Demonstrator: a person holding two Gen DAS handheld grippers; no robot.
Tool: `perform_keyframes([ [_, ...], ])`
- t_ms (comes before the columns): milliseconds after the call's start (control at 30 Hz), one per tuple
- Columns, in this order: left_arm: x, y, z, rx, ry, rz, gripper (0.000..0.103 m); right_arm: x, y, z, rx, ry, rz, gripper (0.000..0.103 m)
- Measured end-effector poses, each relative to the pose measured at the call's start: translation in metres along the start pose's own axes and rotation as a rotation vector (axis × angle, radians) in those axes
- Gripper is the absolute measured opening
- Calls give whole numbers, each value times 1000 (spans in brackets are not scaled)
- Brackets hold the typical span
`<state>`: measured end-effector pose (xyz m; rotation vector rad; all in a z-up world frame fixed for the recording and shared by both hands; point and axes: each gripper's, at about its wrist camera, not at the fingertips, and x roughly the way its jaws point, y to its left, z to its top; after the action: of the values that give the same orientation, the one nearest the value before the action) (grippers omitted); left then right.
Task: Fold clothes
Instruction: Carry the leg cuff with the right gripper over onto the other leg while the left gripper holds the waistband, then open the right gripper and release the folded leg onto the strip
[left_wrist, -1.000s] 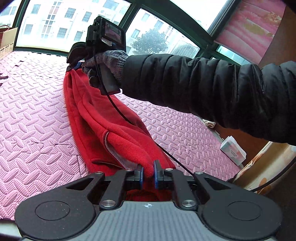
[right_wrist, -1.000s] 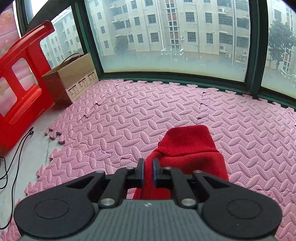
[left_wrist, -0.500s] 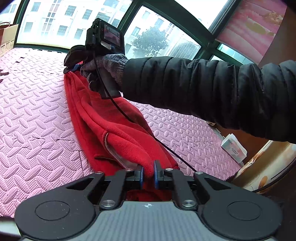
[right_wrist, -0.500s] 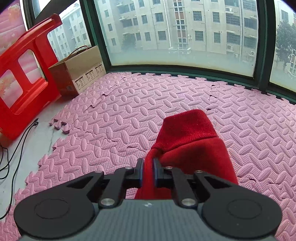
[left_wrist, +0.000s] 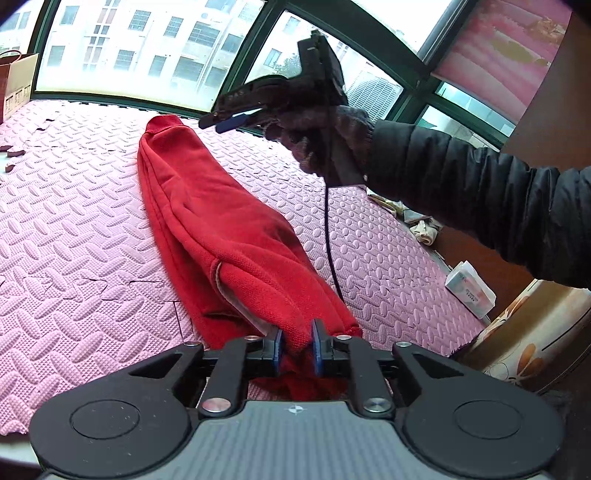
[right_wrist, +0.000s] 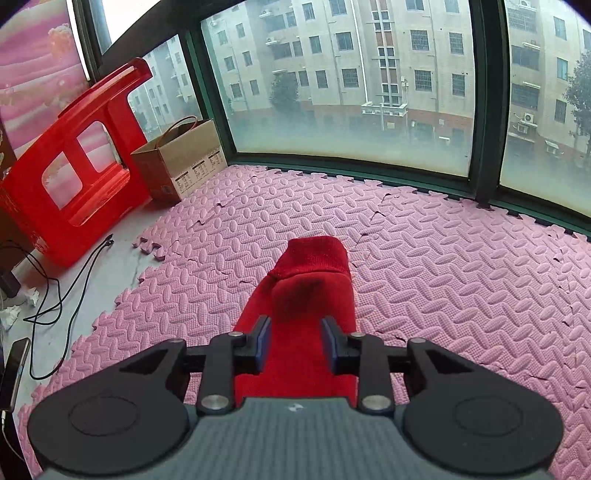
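A red garment (left_wrist: 221, 229) lies folded into a long narrow strip on the pink foam mat (left_wrist: 74, 221). Its near end is bunched between the pads of my left gripper (left_wrist: 297, 345), whose jaws are opening but still pinch the cloth. My right gripper (left_wrist: 218, 122), held by a gloved hand (left_wrist: 321, 140), hangs in the air above and to the right of the far cuff end. In the right wrist view the right gripper (right_wrist: 295, 343) is opening with its fingers well apart. The garment (right_wrist: 310, 295) lies flat on the mat (right_wrist: 461, 277) below it, untouched.
A red plastic stool (right_wrist: 74, 177) lies tipped beside a cardboard box (right_wrist: 184, 162) at the mat's left edge. Black cables (right_wrist: 55, 288) and a phone (right_wrist: 14, 365) lie on the bare floor. A white packet (left_wrist: 469, 293) lies off the mat's right side. Windows line the far side.
The right gripper let go of the garment's far end, opened, rose and drew back. That end now lies on the mat. The left jaws stand slightly wider.
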<state>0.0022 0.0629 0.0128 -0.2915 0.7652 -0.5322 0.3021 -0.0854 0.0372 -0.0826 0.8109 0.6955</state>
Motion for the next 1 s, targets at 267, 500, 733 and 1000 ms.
perform_keyframes([
  [267,-18,-1,8,58,13,54,26,-62,-26,-61,-21,64,38,45],
  [500,-7,9,43,23,-40,139,23,-86,-34,-101,-36,85,68,46],
  [733,67,24,76,-9,18,189,20,-82,-37,-124,-92,137,66,46],
  [1000,103,56,73,-16,141,317,11,-76,-24,-128,-139,120,235,46],
])
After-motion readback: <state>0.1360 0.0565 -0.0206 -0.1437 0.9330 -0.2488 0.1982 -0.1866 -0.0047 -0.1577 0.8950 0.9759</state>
